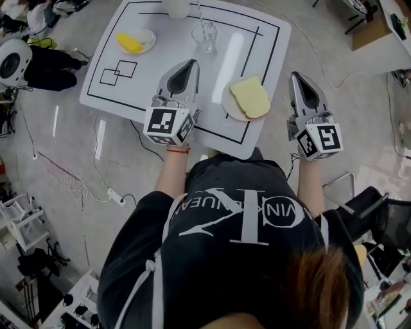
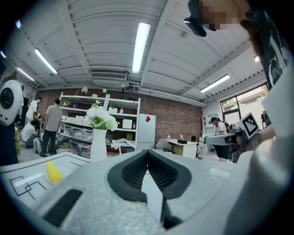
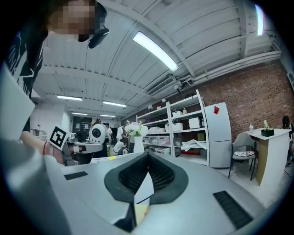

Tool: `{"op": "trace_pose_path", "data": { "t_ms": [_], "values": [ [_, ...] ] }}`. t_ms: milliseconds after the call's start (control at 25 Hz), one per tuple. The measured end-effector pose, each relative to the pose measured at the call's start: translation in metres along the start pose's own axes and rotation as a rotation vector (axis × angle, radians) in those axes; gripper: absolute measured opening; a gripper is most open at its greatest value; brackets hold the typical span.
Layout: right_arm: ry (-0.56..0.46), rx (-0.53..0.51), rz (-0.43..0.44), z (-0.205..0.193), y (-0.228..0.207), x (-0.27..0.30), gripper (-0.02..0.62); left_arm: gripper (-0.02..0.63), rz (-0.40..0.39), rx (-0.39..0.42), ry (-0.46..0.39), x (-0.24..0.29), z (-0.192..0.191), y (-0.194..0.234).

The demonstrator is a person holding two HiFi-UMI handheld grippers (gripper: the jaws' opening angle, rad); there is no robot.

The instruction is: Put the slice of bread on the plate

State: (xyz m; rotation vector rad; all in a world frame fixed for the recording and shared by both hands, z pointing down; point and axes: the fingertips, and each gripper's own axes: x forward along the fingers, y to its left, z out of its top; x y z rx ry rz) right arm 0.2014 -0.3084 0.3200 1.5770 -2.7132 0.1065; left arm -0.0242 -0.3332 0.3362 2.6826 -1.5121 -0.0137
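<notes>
Left gripper (image 1: 191, 65) and right gripper (image 1: 297, 76) — both closed, empty — flank bread (image 1: 250, 96) on plate (image 1: 226, 103).

You have bare table (image 1: 154, 61) between the bread plate (image 1: 226, 104) and the small plate (image 1: 149, 38) at far left. A glass (image 1: 205, 35) and a vase (image 1: 175, 8) block the far side.

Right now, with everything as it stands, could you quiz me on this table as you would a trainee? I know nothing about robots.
1. True or false: the slice of bread lies on the plate at the table's near edge.
2. Which stands nearest the bread: A) the glass, B) the yellow item, C) the vase?
3. Fill in: the jaws of the left gripper and the right gripper are both ____.
Key: 1 true; 2 A; 3 shut, with nothing between them.
</notes>
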Motion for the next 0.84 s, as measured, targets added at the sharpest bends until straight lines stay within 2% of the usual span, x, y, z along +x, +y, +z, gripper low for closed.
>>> {"op": "trace_pose_path", "data": {
  "t_ms": [840],
  "values": [
    [0.044,0.054,-0.002,-0.024,-0.002,-0.011,0.002,0.011,0.005,-0.018,0.026,-0.006,-0.013,-0.004]
  ]
}}
